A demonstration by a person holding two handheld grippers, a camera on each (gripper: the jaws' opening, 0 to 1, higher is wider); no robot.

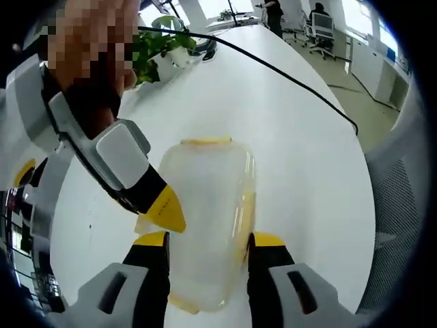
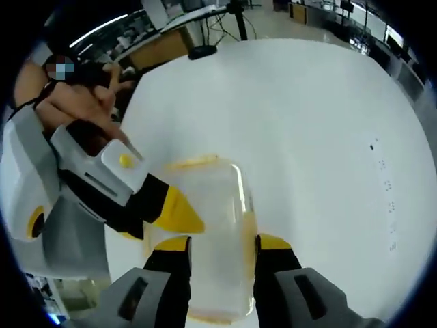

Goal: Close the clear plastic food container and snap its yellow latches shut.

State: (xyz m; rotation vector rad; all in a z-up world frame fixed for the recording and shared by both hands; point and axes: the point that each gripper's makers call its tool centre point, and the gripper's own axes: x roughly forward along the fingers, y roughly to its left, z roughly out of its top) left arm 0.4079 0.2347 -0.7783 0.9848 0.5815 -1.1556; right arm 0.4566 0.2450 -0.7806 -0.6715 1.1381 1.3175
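Container (image 1: pixel 208 219) on white table (image 1: pixel 300 137), lid on, straddled by open left gripper (image 1: pixel 208 240); right gripper (image 2: pixel 222 244) likewise open astride it, other gripper's tip touching its left side. Judged light, thin-walled, slippery, flexing under squeeze; best pressed at yellow latches (image 1: pixel 205 141).

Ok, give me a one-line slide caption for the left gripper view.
Left gripper straddles the clear container on the white table; the right gripper's yellow tip touches its side.
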